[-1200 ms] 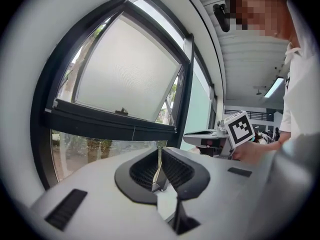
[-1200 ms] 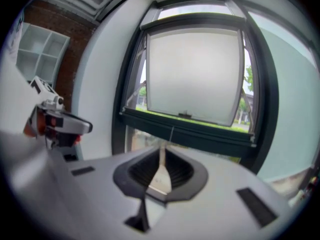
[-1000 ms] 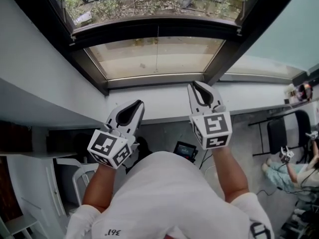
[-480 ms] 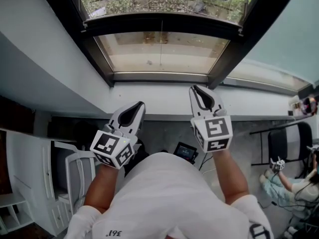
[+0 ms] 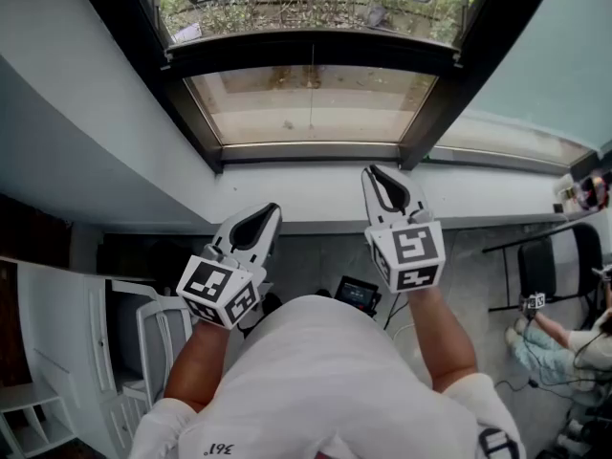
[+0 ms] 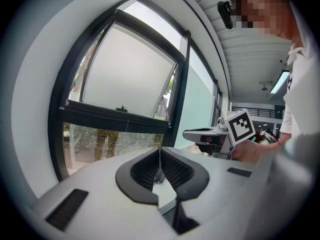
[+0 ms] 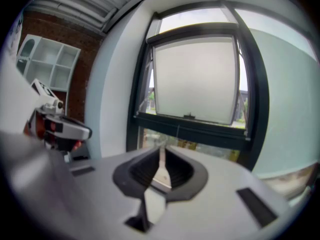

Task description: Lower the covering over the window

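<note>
My left gripper (image 6: 159, 159) has its jaws pressed fully together, and nothing is between them. My right gripper (image 7: 161, 156) shows a narrow slit between its jaws, and that slit is empty too.

Just ahead of both and a little below runs the white ledge (image 5: 306, 194). Beyond it stands the dark window frame (image 5: 311, 54). A thin cord (image 5: 312, 94) hangs in front of the lower pane, ahead of me and between the two grippers, well apart from both. Above it is a pale panel (image 7: 195, 79) in the upper sash. I cannot tell if this is the covering or only frosted glass.

I think the danger is the cord. It is very thin, so it may slip out of the pads, and my closed left jaws would only push it away. A slanted pull could also jam the covering.

The white wall (image 5: 86, 113) closes in at the left of my left gripper, and the slanted dark post (image 5: 469, 75) at the right of my right one. Between the grippers and straight ahead the way is open.
</note>
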Demonstrator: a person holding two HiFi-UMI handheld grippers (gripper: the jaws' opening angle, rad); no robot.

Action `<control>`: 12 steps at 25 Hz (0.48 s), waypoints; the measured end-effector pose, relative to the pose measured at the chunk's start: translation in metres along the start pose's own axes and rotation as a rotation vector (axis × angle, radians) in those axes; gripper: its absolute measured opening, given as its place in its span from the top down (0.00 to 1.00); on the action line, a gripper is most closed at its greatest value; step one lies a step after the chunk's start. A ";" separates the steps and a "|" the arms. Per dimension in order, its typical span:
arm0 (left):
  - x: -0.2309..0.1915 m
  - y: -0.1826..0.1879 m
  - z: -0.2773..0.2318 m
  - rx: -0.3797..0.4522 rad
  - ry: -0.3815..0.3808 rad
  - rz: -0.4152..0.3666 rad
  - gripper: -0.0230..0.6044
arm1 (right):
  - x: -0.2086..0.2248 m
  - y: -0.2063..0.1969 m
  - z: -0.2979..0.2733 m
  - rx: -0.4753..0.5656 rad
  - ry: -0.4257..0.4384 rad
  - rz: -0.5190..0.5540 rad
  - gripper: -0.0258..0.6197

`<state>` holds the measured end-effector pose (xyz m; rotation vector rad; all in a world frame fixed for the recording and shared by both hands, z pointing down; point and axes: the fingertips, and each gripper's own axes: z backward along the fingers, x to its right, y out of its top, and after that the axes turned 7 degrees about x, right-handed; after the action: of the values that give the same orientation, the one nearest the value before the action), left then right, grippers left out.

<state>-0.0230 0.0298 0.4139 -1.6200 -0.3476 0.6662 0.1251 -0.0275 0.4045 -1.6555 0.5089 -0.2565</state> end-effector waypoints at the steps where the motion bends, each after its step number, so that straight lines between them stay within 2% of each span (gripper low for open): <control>1: -0.002 -0.001 0.002 -0.005 -0.004 0.001 0.91 | -0.003 0.000 -0.001 -0.002 -0.003 -0.002 0.89; 12: -0.015 -0.003 0.018 -0.028 -0.044 -0.004 0.91 | -0.036 -0.002 0.000 -0.028 -0.017 -0.002 0.91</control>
<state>-0.0454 0.0362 0.4193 -1.6329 -0.3941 0.6974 0.0940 -0.0107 0.4105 -1.6846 0.5002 -0.2378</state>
